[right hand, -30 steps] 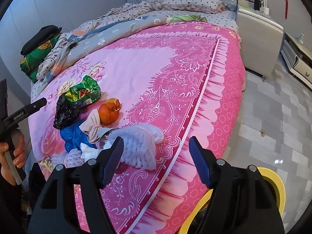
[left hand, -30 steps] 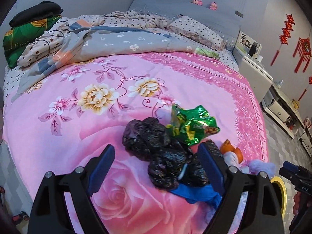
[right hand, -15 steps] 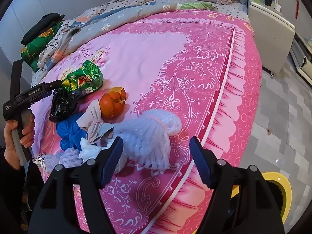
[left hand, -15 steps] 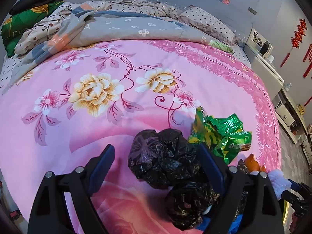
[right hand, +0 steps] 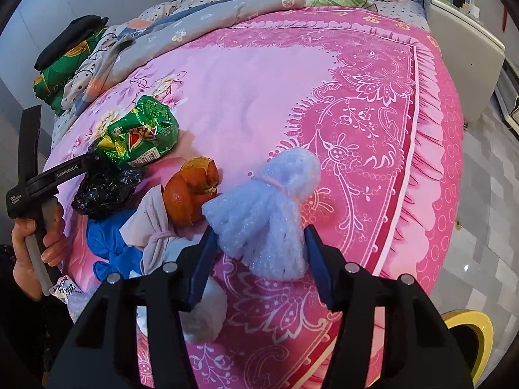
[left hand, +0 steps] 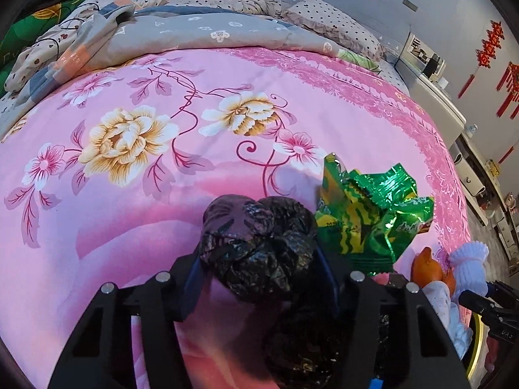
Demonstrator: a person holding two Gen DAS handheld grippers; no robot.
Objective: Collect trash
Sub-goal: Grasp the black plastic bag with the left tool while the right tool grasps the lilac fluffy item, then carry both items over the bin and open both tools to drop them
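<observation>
Pressing in on a crumpled black plastic bag [left hand: 259,246], the left gripper [left hand: 259,278] has just been closing its jaws, and the 2 blue pads now sit against the bag's left and right sides, the bag bulging up between them on the pink floral bedspread [left hand: 129,194]. A green snack wrapper [left hand: 373,214] lies just beside the bag on its right, touching it, with orange peel [left hand: 428,265] further right near the bed's edge. From the right wrist view, the right gripper [right hand: 259,259] has likewise just been closing, and a white foam fruit net [right hand: 266,214] tied with a thin band stands between its 2 pads; the pads flank the net's lower edge closely, touching it or very nearly, and no firm squeeze shows. The orange peel [right hand: 191,191] touches the net's left side. Left of that lie a beige cloth scrap [right hand: 152,223], a blue plastic piece [right hand: 107,243] and the black bag [right hand: 103,191], with the green wrapper [right hand: 142,133] above them. A person's hand [right hand: 35,246] grips the left gripper's handle at the frame's left edge. A yellow-rimmed bin [right hand: 470,334] sits on the tiled floor [right hand: 486,227] at the lower right, beside the bed.
</observation>
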